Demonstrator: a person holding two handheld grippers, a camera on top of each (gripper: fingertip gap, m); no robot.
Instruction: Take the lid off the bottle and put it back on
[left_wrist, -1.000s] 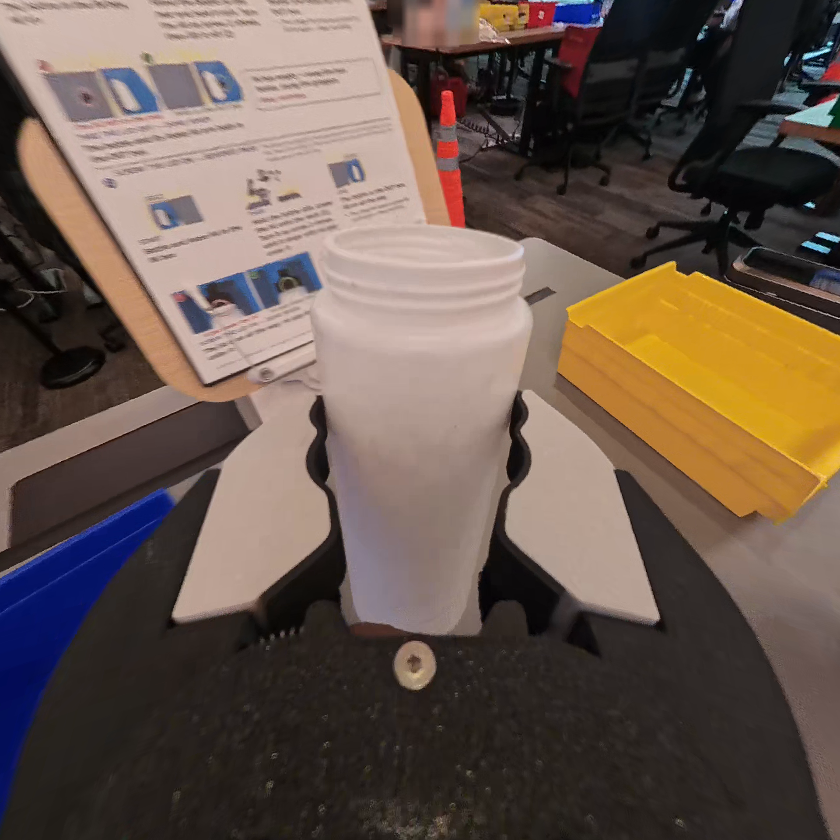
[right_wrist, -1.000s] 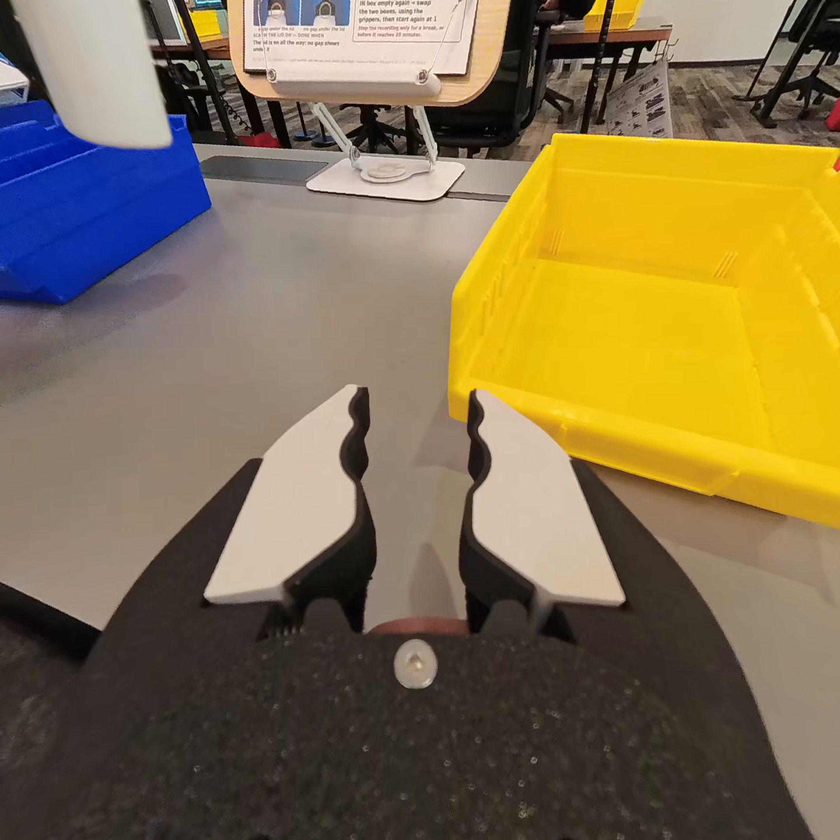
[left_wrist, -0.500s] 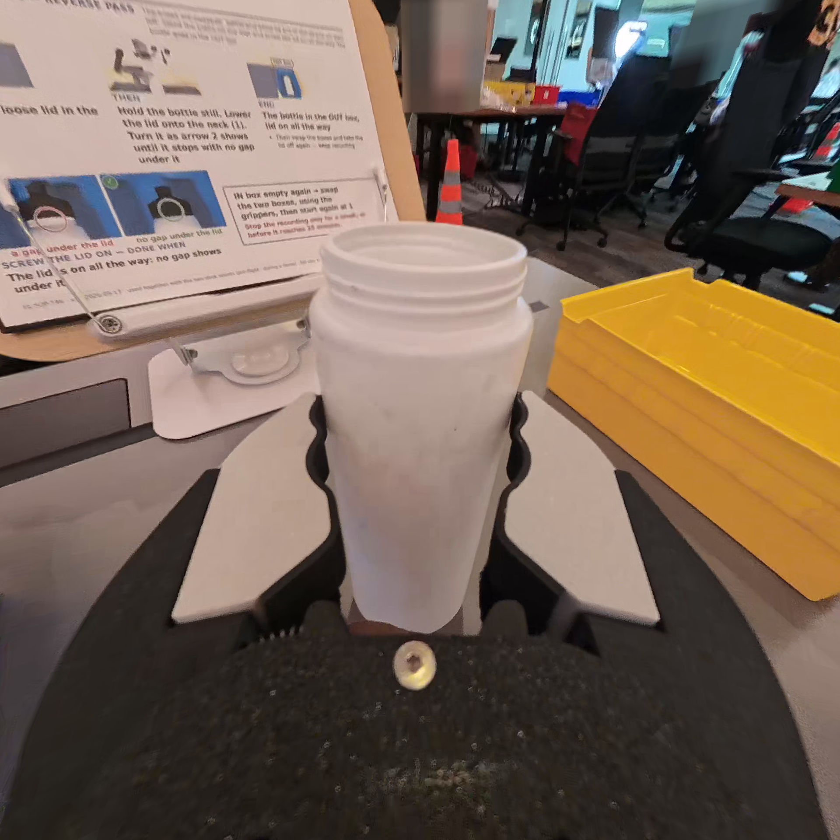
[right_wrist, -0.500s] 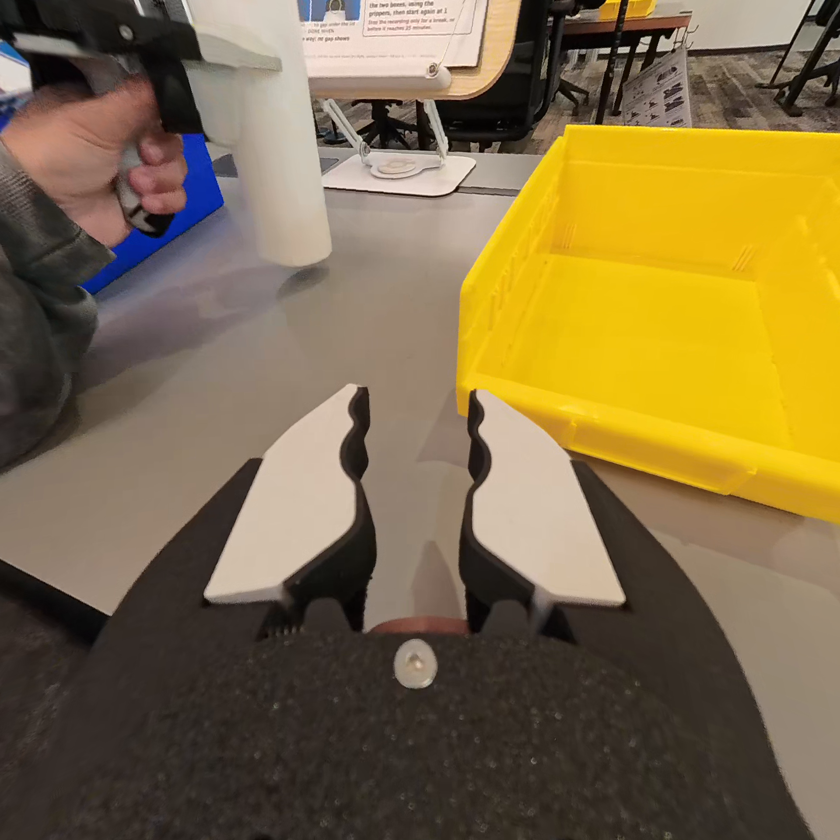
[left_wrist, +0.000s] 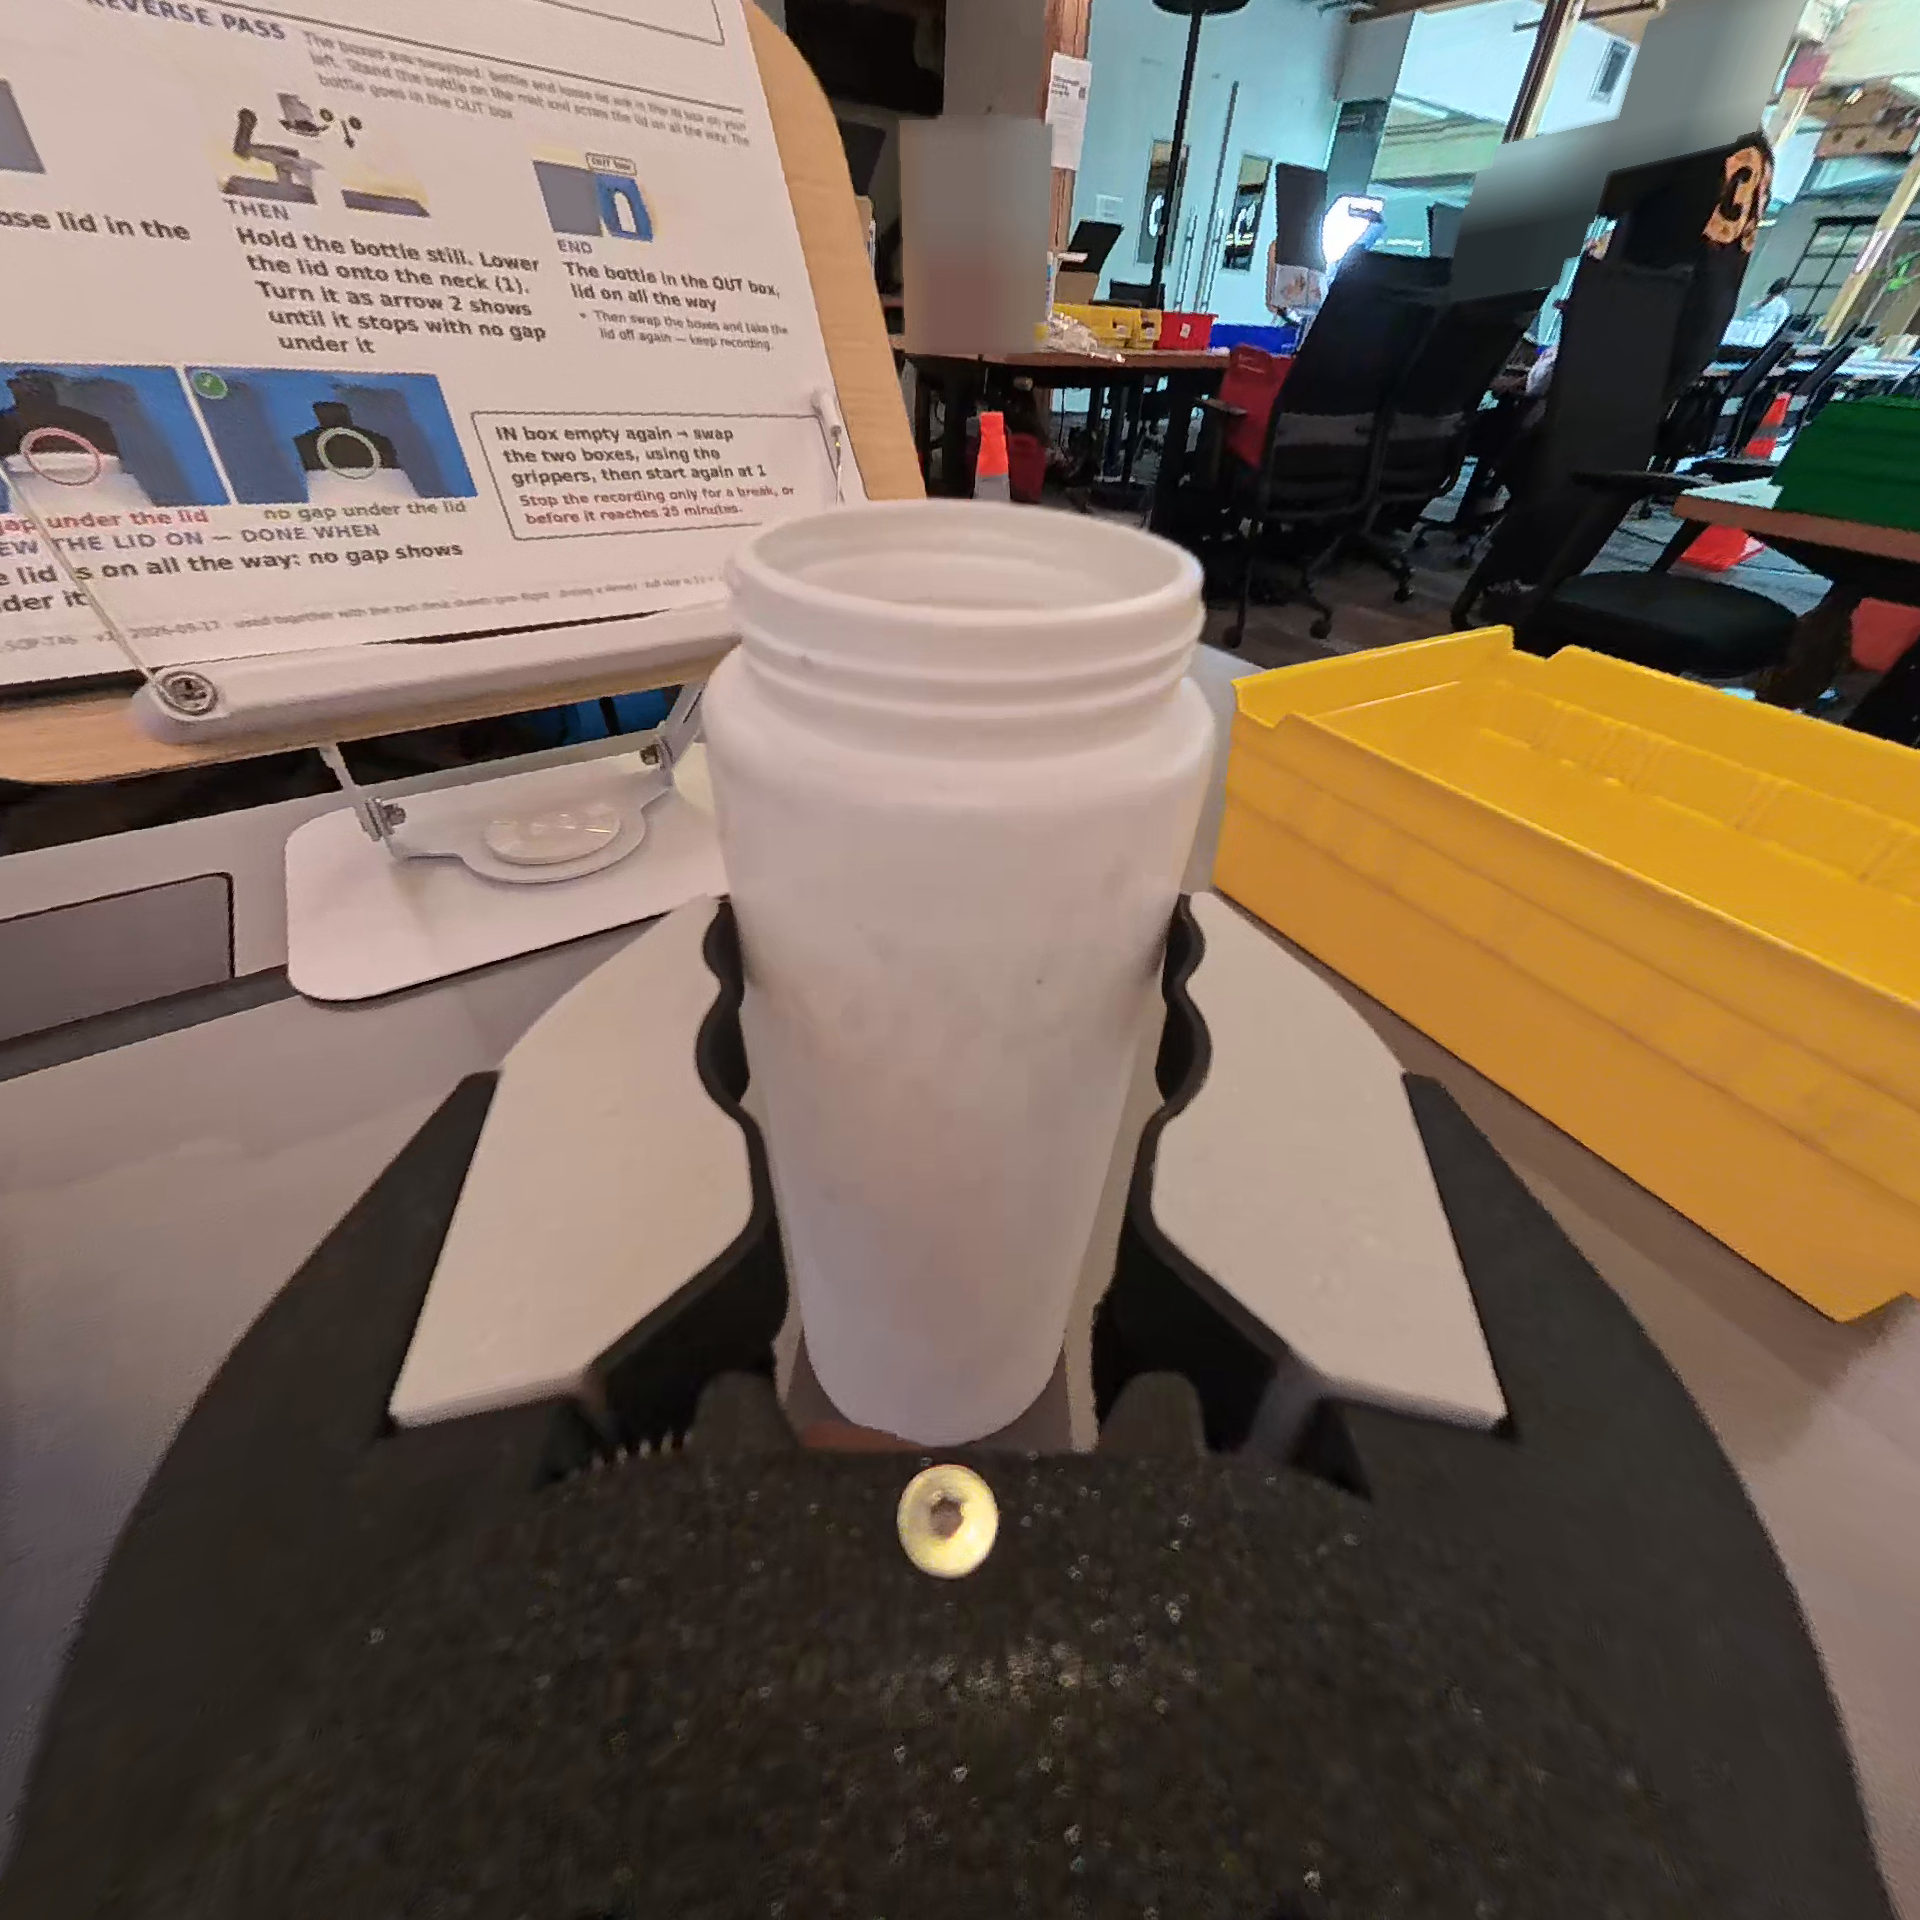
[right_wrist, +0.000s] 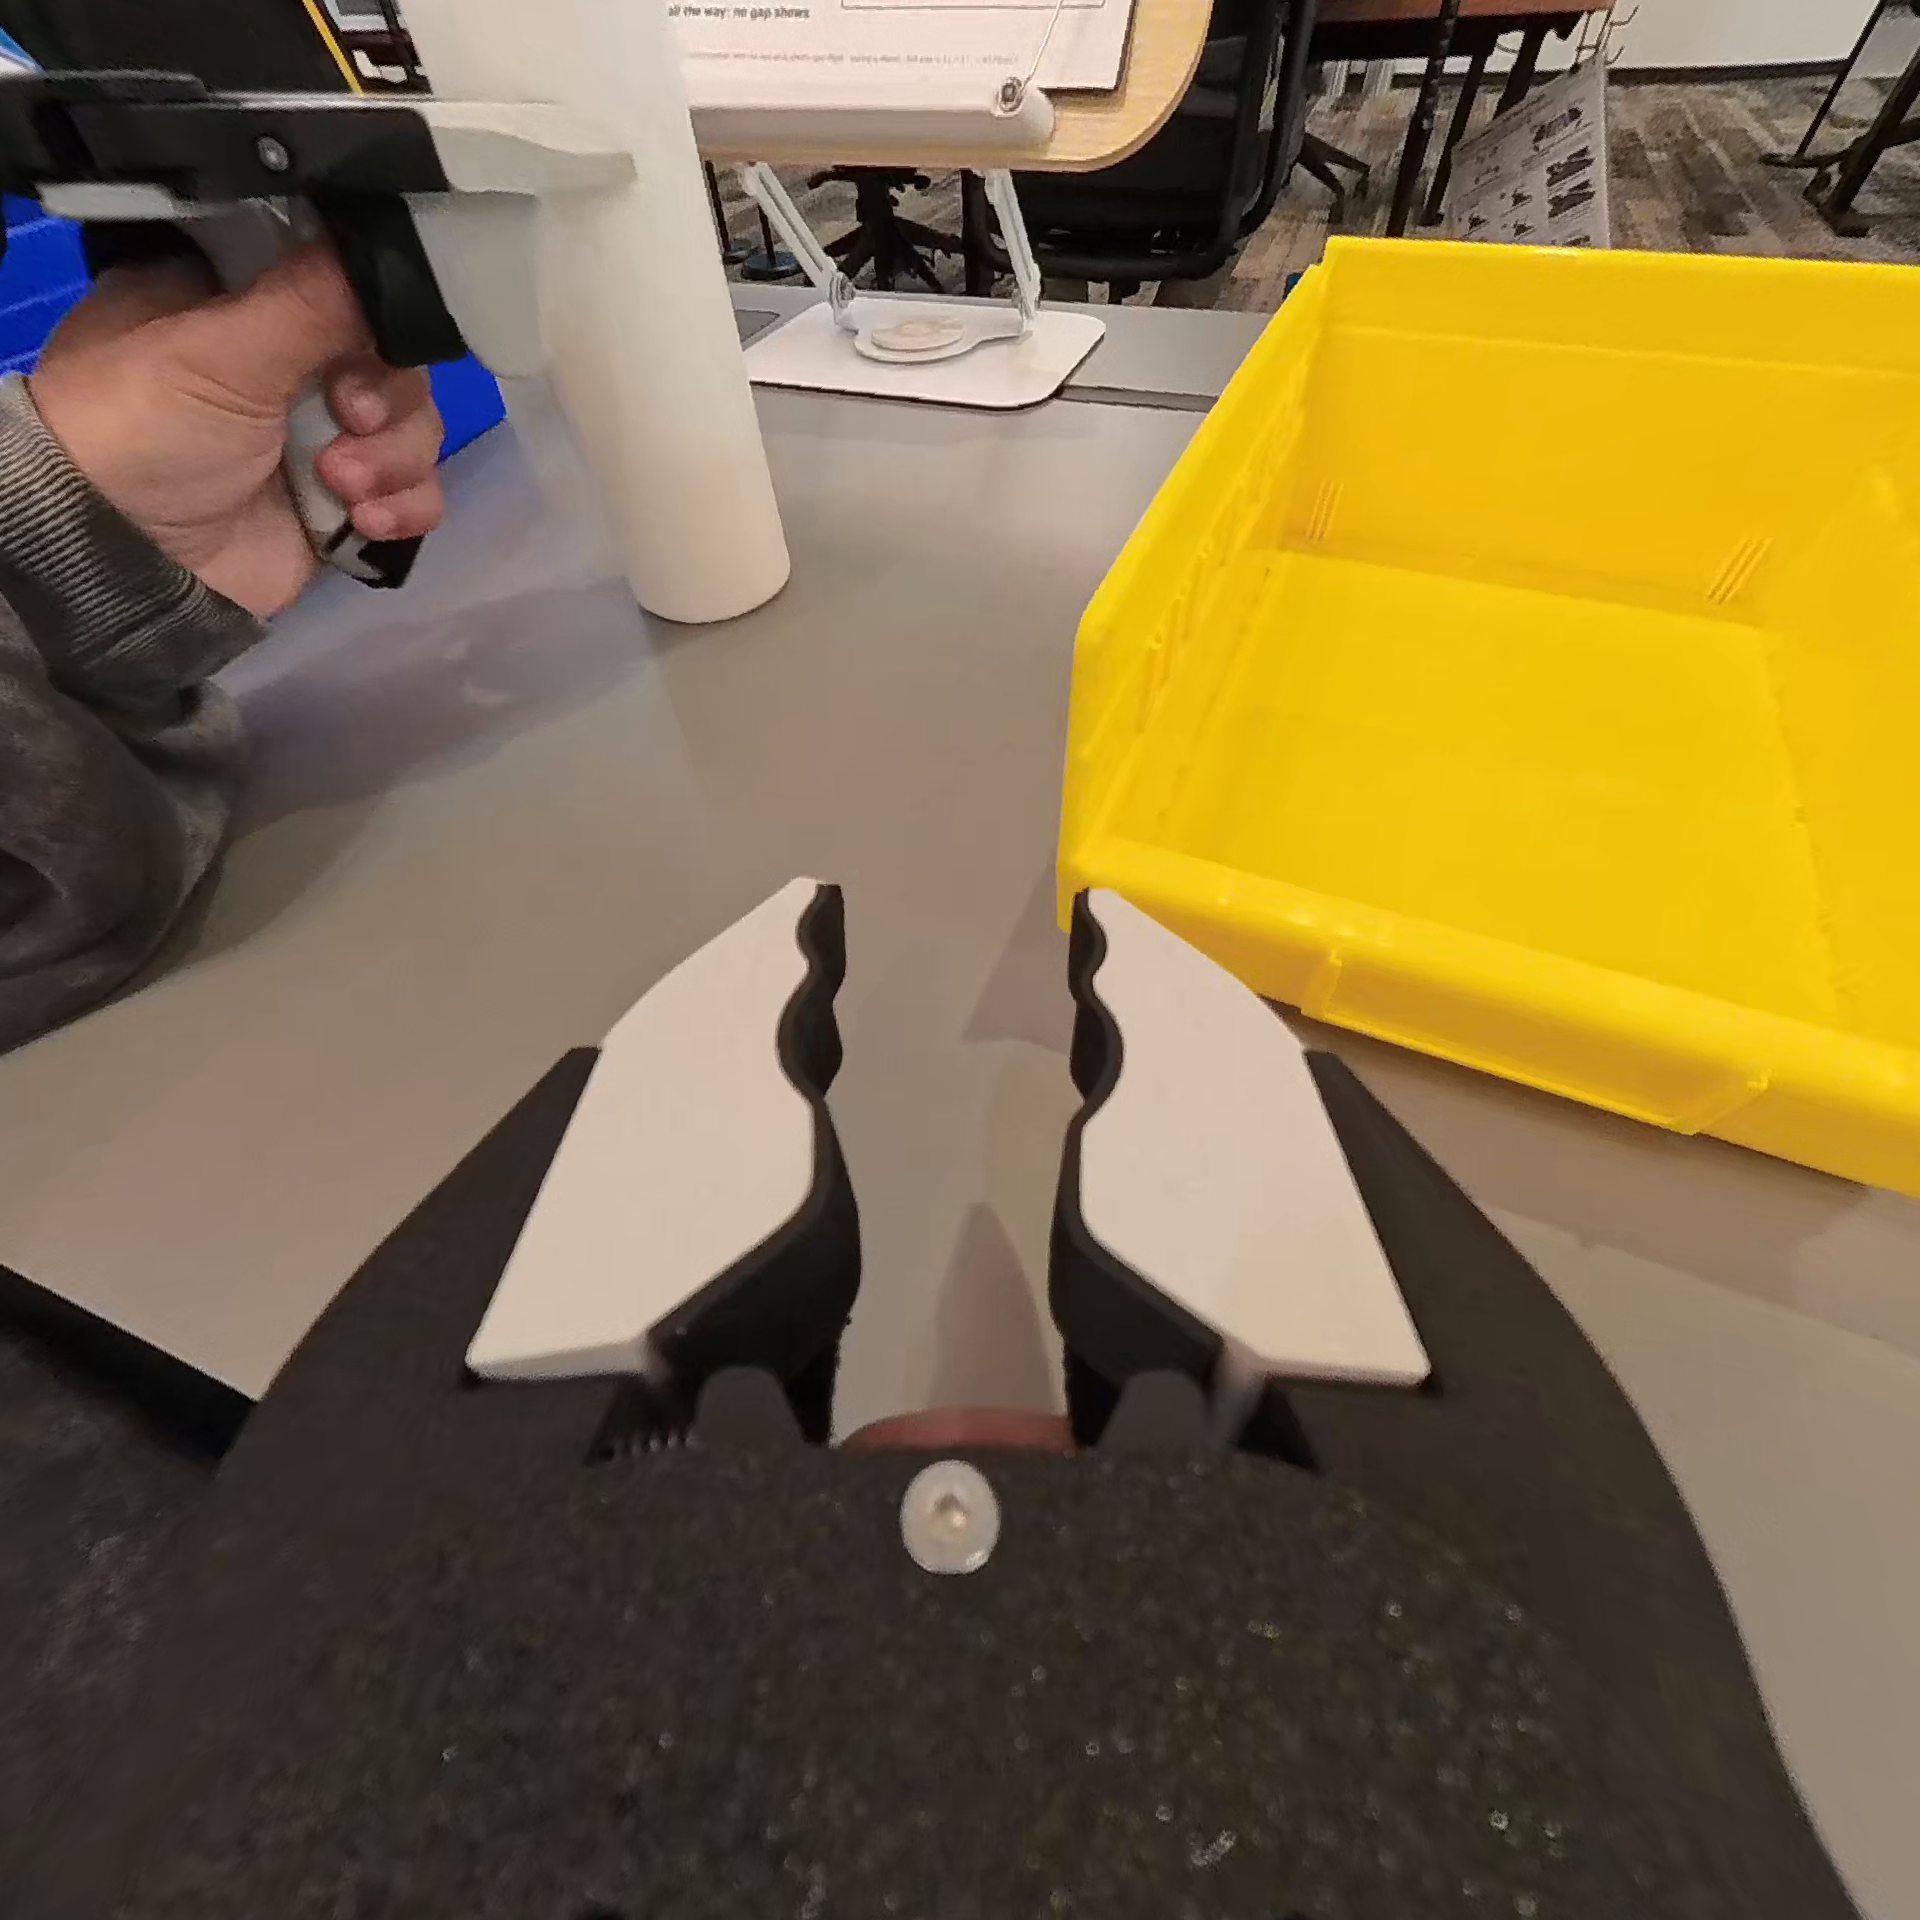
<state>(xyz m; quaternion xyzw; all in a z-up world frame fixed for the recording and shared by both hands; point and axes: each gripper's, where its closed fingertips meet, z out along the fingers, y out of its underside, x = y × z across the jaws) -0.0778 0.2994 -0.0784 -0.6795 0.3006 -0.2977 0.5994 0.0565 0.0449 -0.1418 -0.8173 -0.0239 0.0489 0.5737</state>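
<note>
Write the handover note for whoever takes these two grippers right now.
Left gripper: shut on the white bottle, held upright; in the right wrist view its base looks at or just above the grey table.
Right gripper: open, holding nothing, low over the table beside the yellow bin.
Done: the lid is off; the bottle's threaded neck is bare.
Left: the lid is in neither view and the visible part of the yellow bin holds nothing. Find it, then screw it back on.
</note>
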